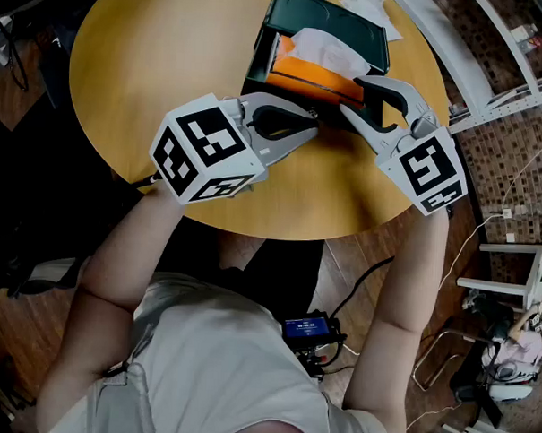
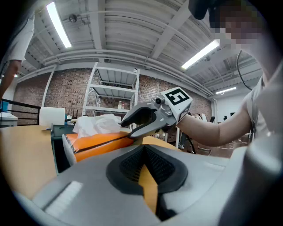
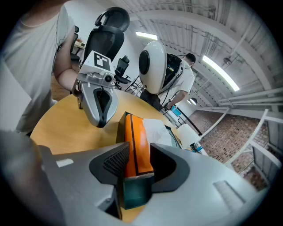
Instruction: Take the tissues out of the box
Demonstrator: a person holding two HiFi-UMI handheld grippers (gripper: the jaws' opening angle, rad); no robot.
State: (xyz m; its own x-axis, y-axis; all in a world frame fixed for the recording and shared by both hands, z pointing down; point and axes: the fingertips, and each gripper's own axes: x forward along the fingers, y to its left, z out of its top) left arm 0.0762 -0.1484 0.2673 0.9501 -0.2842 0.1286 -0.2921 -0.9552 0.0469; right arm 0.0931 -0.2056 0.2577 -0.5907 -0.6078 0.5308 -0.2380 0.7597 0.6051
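- Since the round table carries only the box up at its 12 o'clock rim, we have room to work, but a hard tug could slide the box off that far edge.
- Sitting open, the dark green box holds an orange pack. Nothing pins either one down, so we judge a pull may lift the whole lot instead of one sheet.
- Our left gripper rests at the box's 7 o'clock, jaws pressed together on nothing. If it stays idle there, the box has no brace, and it also sits near the other gripper's path.
- Our right gripper comes in at the box's 4 o'clock, jaws spread wide with the near end of the orange pack and box wall between them. We see no clear squeeze. Closing here would catch cardboard, not paper.
- Standing up from the pack's slot, the white tissue is at 11 o'clock of the right gripper's tips and not yet touched. A pinch at its thin edge, or a sideways yank, could tear it.
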